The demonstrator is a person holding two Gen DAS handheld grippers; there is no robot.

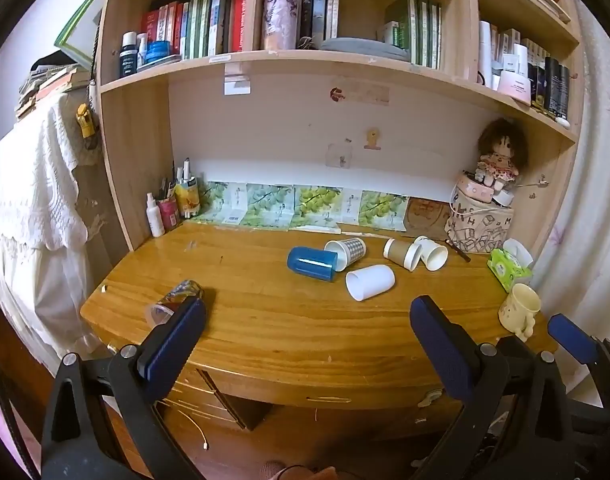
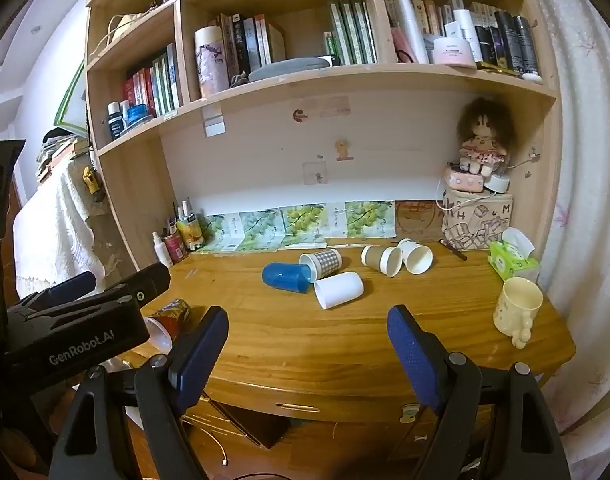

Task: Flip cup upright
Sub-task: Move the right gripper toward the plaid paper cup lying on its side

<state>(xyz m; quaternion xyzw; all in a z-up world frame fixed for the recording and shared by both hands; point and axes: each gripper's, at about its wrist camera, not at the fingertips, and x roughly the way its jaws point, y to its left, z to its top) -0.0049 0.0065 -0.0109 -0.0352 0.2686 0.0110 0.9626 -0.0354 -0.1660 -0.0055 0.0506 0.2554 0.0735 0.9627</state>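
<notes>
Bookshelves tower over a wooden desk (image 1: 265, 320) where several cups lie tipped mid-desk, the white cup (image 1: 370, 282) nearest its front edge. Light and crushable, I'd guess; pinch its wall gently. Left gripper (image 1: 307, 324) and right gripper (image 2: 307, 330) both gape, holding nothing.

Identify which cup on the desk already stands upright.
The cream mug at the desk's right edge; mouth up. The blue cup, white cup and other cups lie on their sides.
</notes>
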